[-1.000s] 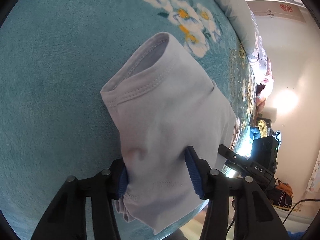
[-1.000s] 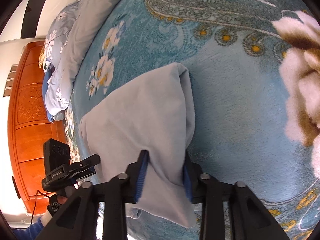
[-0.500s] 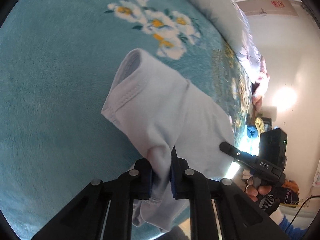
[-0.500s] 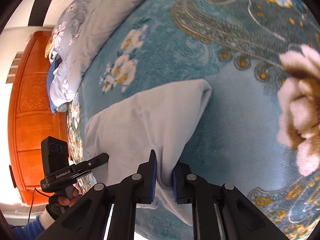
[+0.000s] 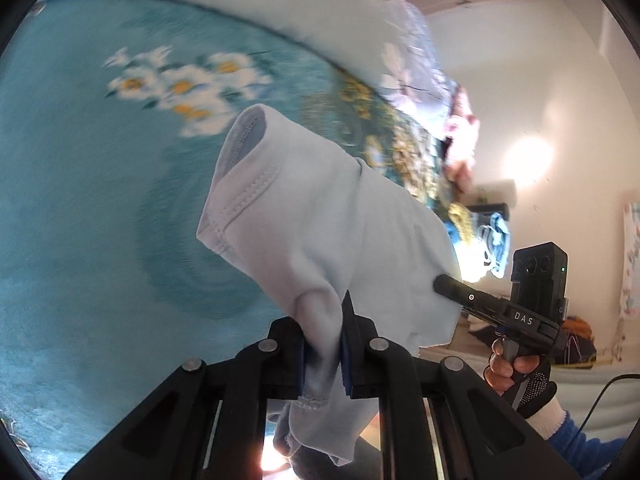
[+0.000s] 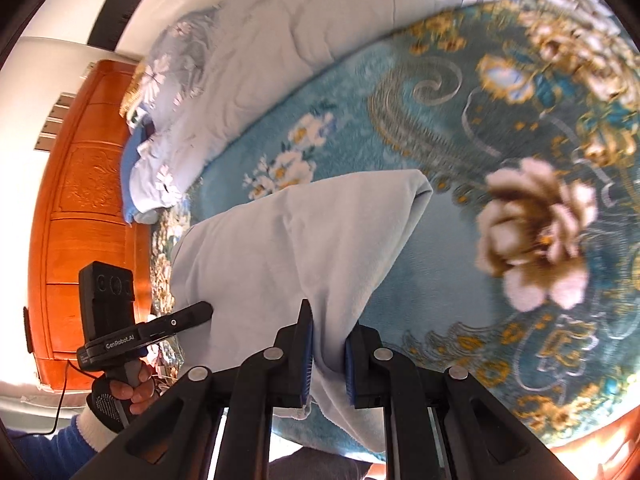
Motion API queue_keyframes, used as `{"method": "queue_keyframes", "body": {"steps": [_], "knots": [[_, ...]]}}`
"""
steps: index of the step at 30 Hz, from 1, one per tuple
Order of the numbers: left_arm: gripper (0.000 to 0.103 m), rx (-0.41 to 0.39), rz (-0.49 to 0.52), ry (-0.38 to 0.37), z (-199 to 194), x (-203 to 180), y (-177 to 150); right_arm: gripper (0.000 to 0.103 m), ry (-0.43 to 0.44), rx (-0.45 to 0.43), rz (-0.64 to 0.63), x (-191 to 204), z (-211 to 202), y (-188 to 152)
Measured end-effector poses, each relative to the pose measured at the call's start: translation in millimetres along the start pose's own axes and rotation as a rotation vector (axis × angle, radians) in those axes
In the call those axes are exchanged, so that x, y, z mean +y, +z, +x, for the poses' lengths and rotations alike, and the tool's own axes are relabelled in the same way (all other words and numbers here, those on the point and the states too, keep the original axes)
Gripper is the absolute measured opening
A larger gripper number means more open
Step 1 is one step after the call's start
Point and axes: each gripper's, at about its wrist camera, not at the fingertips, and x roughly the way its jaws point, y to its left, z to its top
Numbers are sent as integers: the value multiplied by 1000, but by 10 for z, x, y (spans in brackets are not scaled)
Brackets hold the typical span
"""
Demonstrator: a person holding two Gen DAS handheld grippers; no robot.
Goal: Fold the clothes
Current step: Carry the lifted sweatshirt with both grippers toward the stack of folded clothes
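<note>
Above the teal blanket [image 5: 80, 200], both tongs, marked "DAS" [image 5: 323, 354] and "GenRobot.AI" [image 6: 328, 360], clamp the pale garment [image 5: 320, 208].

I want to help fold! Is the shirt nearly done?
Not nearly. Done: both grippers have grabbed it. In hand: the left gripper and right gripper pinch the pale shirt, held over the teal blanket. Left: no neat fold shows yet, so folding and laying it flat.
</note>
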Motion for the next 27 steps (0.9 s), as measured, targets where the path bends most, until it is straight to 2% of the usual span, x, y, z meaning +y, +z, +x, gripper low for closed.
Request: {"method": "queue_keyframes", "body": {"steps": [5,9,18,23,27], "knots": [[14,-20,84,-16,64,-603,-35,13,3,-61,-22,-166,-591,-37],[14,-51,120,-29,268,-1145,-131,13,11,-109,-44,-398,-1060,-54],[14,-129,176,-58,975,-2498,-609,13,-2,-193,-180,-1260,-2402,-9],[14,-136,233,-88,1338,-3273,-763,13,-36,-233,-221,-1732,-3150,-27],[14,-107,306,-117,1605,-3864,-784,13,-53,-292,-204,-2109,-3748,2]]}}
